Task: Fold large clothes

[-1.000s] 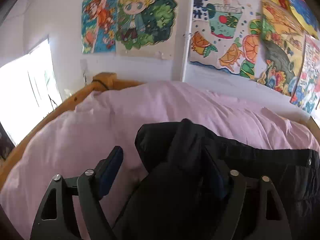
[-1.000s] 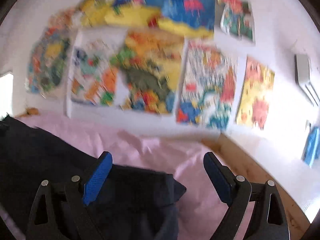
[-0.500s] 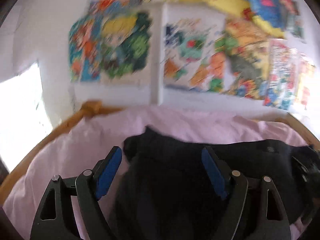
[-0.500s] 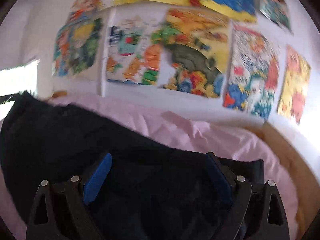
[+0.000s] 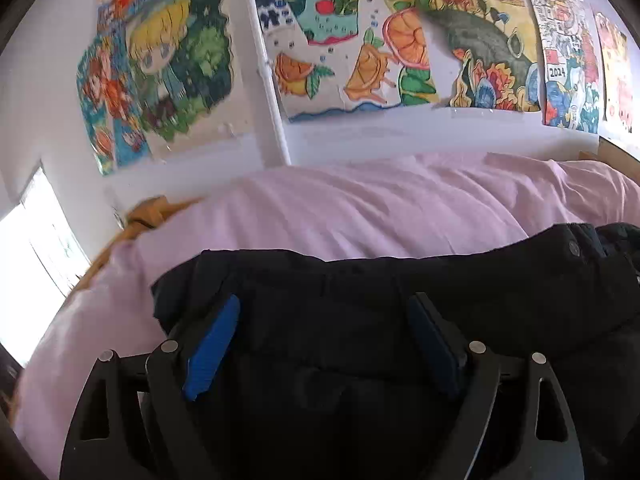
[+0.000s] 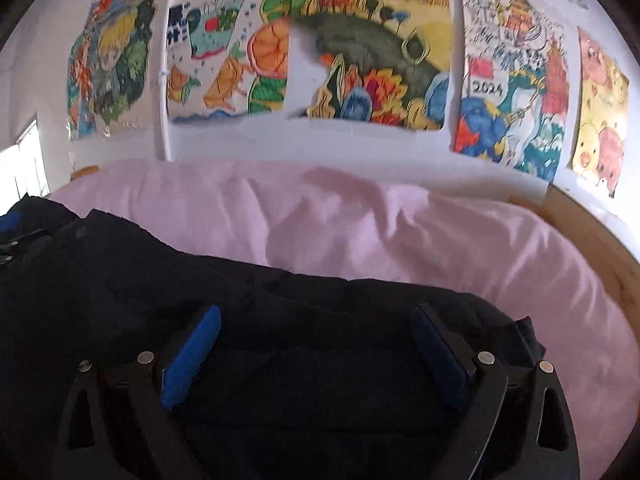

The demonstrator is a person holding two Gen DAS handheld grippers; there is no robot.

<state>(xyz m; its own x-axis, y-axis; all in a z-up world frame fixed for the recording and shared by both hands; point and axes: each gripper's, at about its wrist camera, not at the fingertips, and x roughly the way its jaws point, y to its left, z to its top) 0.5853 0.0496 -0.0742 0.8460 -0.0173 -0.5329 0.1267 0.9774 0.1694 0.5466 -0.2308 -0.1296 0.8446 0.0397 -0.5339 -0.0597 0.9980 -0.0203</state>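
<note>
L tool [image 5: 322, 332] & R tool [image 6: 314, 340] both spread wide, released, over dark garment [image 5: 400, 292] on pink bedding [image 5: 360, 208].

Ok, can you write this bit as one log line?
step: folding | left gripper: open, over garment | right gripper: open, over garment | garment: dark, on pink bedding

pink bedding [image 5: 360, 208] over a wooden bed frame [image 6: 600, 240]; colourful drawings [image 6: 372, 48] on the wall, perhaps taped.
</note>
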